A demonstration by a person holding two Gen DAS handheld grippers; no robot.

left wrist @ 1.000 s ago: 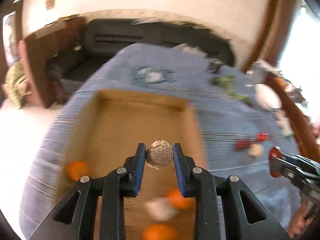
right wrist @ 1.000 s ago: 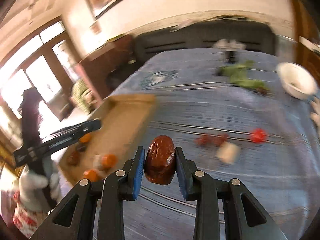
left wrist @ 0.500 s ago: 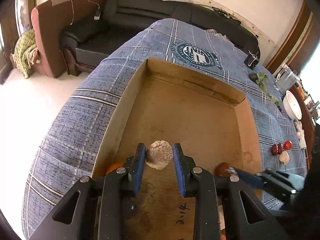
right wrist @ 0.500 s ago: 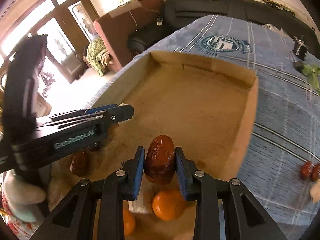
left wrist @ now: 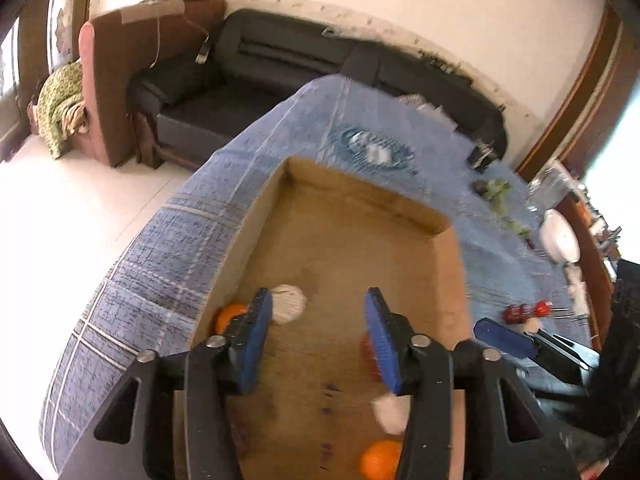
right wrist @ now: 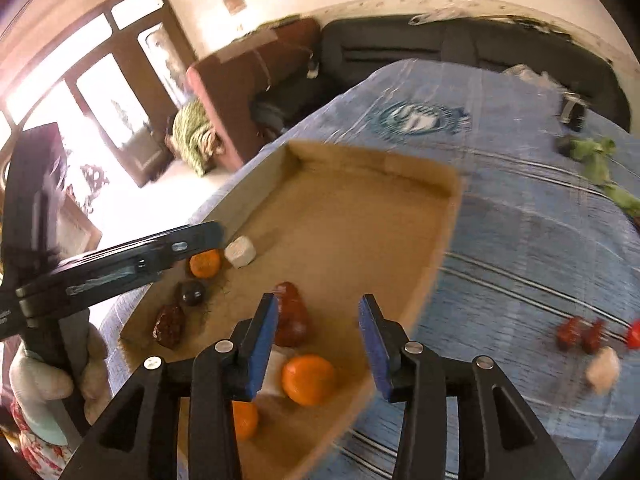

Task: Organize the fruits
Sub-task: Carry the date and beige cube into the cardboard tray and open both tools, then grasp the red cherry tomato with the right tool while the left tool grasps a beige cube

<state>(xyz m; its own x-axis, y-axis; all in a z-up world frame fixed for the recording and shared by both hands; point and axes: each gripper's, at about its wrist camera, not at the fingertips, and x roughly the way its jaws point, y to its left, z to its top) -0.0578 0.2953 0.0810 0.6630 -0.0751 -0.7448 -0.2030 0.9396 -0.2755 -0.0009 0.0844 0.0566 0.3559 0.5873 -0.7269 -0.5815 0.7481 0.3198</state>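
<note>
both grippers opening, empty, over cardboard tray (left wrist: 436,220) on blue plaid cloth (left wrist: 192,248).

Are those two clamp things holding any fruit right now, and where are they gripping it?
Nothing is held. The left gripper and right gripper are opening, with no fruit pinched; the pale lump and dark red fruit lie in the cardboard box.

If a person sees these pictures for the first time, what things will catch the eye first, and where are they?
First, the shallow brown cardboard box on the blue checked tablecloth, with bright orange round fruits near its close end. Next, the two black grippers with blue pads, the left gripper and the right gripper, over the box, jaws opening, nothing pressed between them. A dark red oval fruit lies by the right gripper's left pad.
</note>
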